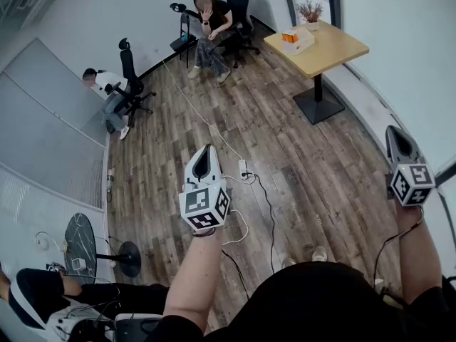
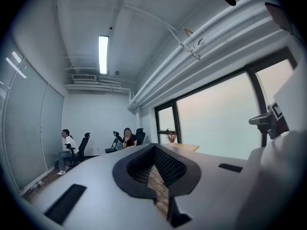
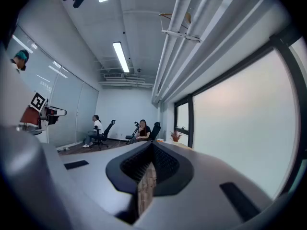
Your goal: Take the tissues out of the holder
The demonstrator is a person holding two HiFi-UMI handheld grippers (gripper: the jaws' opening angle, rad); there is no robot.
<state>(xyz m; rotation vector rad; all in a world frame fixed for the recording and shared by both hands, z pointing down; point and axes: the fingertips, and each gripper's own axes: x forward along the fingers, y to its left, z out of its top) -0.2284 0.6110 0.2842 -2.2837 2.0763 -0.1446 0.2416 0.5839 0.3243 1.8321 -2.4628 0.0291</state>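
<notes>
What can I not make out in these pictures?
- Tissues: in the head view the orange and white box on the far table is too small to show any.
- Both gripper views: that table is a distant sliver, so the box is too small to read.

Wood table (image 1: 335,52) at 1 o'clock in head view carries a white holder (image 1: 299,43) with an orange top and, at its far edge, a potted plant (image 1: 311,11); plank floor (image 1: 299,155) carries a white cable (image 1: 203,116) and, near centre, a power strip (image 1: 243,168).
</notes>
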